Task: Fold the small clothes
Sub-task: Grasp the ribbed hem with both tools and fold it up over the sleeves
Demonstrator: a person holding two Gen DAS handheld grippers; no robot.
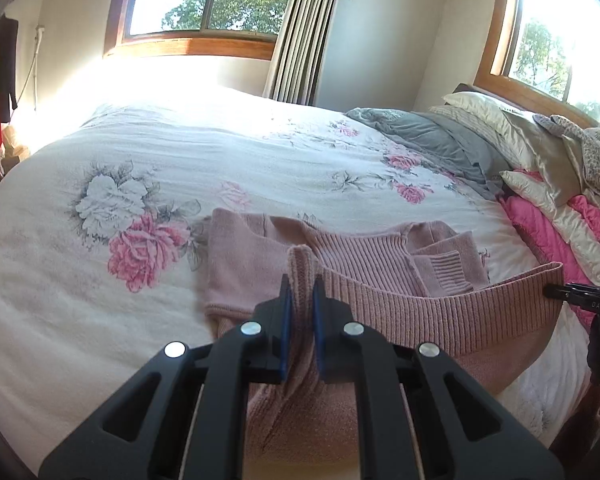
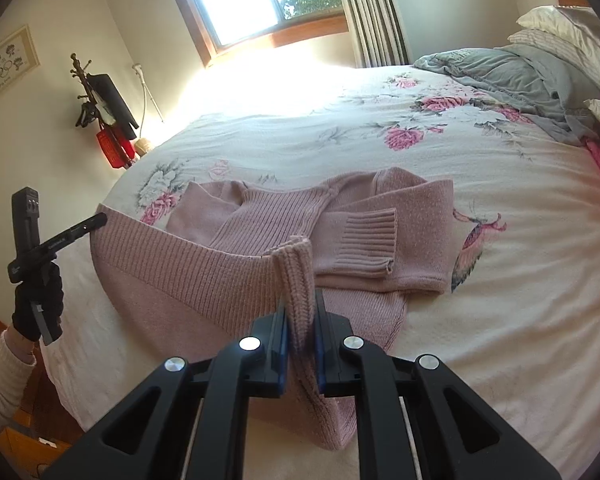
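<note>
Between left gripper (image 1: 302, 300) fingers: ribbed hem corner of pink sweater (image 1: 380, 264), pinched tight. Right gripper (image 2: 301, 316) clamps opposite hem corner. Sweater body ahead on floral bedspread (image 1: 180, 152), hem stretched between both.

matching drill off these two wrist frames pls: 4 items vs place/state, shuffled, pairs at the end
Items:
1. left tongs
2. right tongs
3. ribbed cuff
4. grey blanket

Place/state:
A. lies flat on top of the folded sweater body
B. bunched near the pillows at the head of the bed
C. shut on the hem corner nearer the coat rack
D. shut on the hem corner nearer the pillows

Pairs: 1-C, 2-D, 3-A, 4-B
</note>
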